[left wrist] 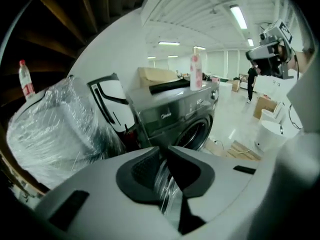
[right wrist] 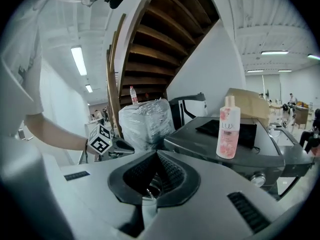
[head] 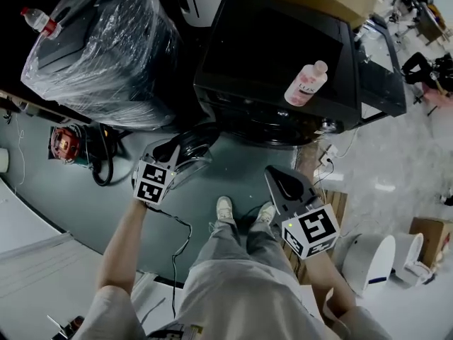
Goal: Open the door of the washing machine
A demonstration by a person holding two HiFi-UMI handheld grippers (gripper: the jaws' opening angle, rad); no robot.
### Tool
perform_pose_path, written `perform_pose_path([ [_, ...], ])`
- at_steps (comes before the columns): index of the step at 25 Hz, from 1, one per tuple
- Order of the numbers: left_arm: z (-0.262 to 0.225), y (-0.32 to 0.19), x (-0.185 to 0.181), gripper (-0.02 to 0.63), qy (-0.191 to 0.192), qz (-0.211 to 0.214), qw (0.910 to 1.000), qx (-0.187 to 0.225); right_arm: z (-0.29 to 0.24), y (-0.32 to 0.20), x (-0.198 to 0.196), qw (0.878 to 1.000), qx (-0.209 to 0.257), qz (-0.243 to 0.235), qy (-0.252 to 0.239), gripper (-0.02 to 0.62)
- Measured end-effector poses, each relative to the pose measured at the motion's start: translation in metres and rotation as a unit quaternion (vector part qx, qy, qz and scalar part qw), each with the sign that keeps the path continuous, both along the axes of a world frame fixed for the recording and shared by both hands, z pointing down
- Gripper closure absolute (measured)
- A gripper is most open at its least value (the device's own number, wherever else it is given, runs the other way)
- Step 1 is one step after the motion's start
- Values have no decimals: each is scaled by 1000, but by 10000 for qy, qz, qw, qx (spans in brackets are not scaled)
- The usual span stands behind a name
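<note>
Bundle wrapped in clear plastic (head: 106, 48) at far left, a red-capped bottle (head: 39, 20) on its top. Next, the left gripper (head: 172, 154) hangs over the grey floor (head: 64, 190). Its fingers (left wrist: 142, 171) are clenched tip to tip with no grasp on anything; a clear, ribbed surface shows through the gap below the tips, and whether this is the door's glass cannot be told. Just beside that gripper is the door (head: 198, 147), a dark round ring with a clear pane, swung out from the front of the washing machine (head: 276, 55). The machine is a dark box, its round opening (left wrist: 194, 134) uncovered. A pink bottle (head: 306, 83) stands upright on its top. At right, the right gripper (head: 274, 174) is held clear of the machine, fingers (right wrist: 175, 176) clenched and empty.
</note>
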State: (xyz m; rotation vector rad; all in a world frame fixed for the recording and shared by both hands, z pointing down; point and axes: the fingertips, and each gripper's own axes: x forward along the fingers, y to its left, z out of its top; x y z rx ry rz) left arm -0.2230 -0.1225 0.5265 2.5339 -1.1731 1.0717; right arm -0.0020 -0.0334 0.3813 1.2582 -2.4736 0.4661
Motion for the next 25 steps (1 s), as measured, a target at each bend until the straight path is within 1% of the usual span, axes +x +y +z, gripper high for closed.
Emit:
perform_pose_path([
  [3,-54,7,34,562,298,333,9972,597,-25,5,12,9997,226,97,-63,572],
  [6,-106,12,58,568,562,523,9909,1109,-52,10,26,9985,467,256,-106,572],
  [10,-174,26,87,574,951,741,9795,1612,-94,20,41,9959,785,417,-184,572],
  [14,-236,43,114,574,1200,1092,9647,2073,-145,30,47,9903,1333,372,-93,572],
  [15,-251,47,119,574,1282,1106,9614,2171,-157,33,48,9885,1458,384,-113,572],
  [18,-294,59,130,574,1627,969,9526,2381,-190,41,56,9821,1808,493,-195,572],
  [21,-324,72,138,574,1889,913,9458,2480,-218,49,64,9753,2119,571,-264,572],
  [23,-343,82,145,575,2164,937,9400,2466,-232,54,69,9716,2280,585,-247,572],
  [25,-362,93,153,575,2270,1061,9334,2570,-242,59,73,9686,2403,596,-208,572],
])
